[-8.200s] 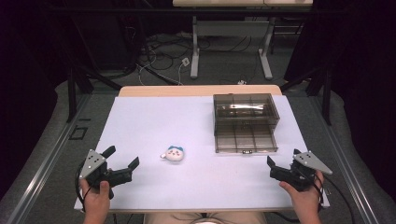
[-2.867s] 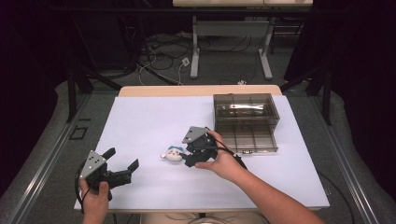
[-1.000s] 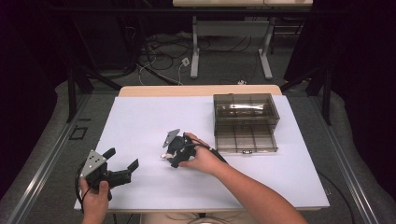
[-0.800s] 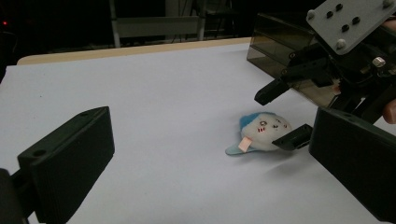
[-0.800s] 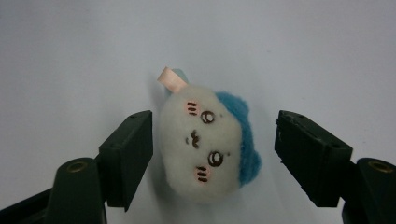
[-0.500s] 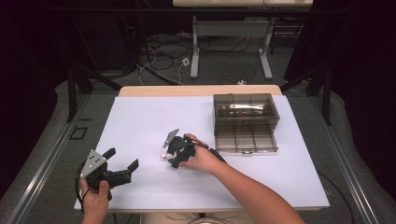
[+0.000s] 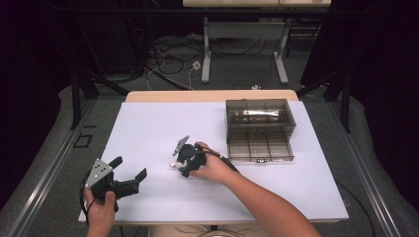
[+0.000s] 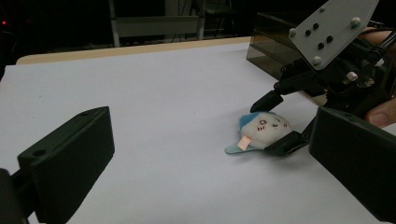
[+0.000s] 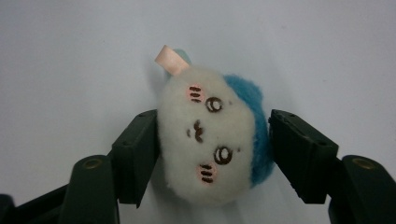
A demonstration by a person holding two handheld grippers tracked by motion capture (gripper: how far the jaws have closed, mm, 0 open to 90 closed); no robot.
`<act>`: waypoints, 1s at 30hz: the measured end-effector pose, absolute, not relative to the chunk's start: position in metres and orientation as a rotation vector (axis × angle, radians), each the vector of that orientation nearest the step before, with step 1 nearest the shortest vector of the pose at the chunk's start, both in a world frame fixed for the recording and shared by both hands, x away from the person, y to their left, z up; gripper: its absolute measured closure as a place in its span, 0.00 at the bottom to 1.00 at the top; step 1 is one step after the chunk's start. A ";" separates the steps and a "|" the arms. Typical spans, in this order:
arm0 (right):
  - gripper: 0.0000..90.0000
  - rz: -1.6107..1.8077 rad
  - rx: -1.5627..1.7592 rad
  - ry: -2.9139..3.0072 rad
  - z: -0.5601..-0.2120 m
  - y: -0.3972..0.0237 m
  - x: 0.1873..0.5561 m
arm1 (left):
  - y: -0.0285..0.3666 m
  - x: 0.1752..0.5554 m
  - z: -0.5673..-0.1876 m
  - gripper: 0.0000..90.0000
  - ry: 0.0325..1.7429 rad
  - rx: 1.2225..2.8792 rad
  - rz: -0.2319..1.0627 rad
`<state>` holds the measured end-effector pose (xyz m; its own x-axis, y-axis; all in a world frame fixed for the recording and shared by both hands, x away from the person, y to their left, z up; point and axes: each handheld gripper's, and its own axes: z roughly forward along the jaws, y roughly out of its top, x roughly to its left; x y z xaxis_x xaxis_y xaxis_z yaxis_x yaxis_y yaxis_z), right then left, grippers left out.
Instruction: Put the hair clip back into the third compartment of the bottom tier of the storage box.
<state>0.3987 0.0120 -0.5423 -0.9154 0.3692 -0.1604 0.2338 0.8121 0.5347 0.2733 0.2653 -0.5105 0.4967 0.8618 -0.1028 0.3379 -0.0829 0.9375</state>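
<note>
A small white plush toy [image 7: 175, 163] with a blue cap and a drawn face lies on the white table sheet [image 7: 148, 123], near the middle. My right gripper [image 7: 179, 166] reaches down over it from the right. In the right gripper view its jaws have just been closing, and both pads [image 9: 140, 140] now press the sides of the toy [image 9: 210, 135]. The left gripper view shows the toy [image 8: 264, 130] between the right gripper's fingers [image 8: 273, 123]. My left gripper [image 7: 131, 167] rests at the front left, open [image 8: 210, 126] and holding nothing.
A dark see-through compartment box [image 7: 259, 131] stands at the back right of the sheet, its drawer pulled out toward me. It also shows behind the right gripper [image 8: 271, 42]. Bare sheet lies between the two grippers and to the left.
The right hand came from the table's right edge to the toy in the middle. Over the last second it settled lower over the toy. The left hand stayed put.
</note>
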 end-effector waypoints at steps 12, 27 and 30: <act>0.45 0.761 0.455 2.747 -0.541 0.012 0.397 | 0.266 0.274 -0.511 0.00 1.037 1.662 0.608; 0.47 0.771 0.426 2.742 -0.540 0.010 0.399 | 0.266 0.274 -0.511 0.00 1.036 1.664 0.609; 0.47 0.780 0.439 2.736 -0.539 0.010 0.398 | 0.266 0.274 -0.511 0.00 1.036 1.664 0.609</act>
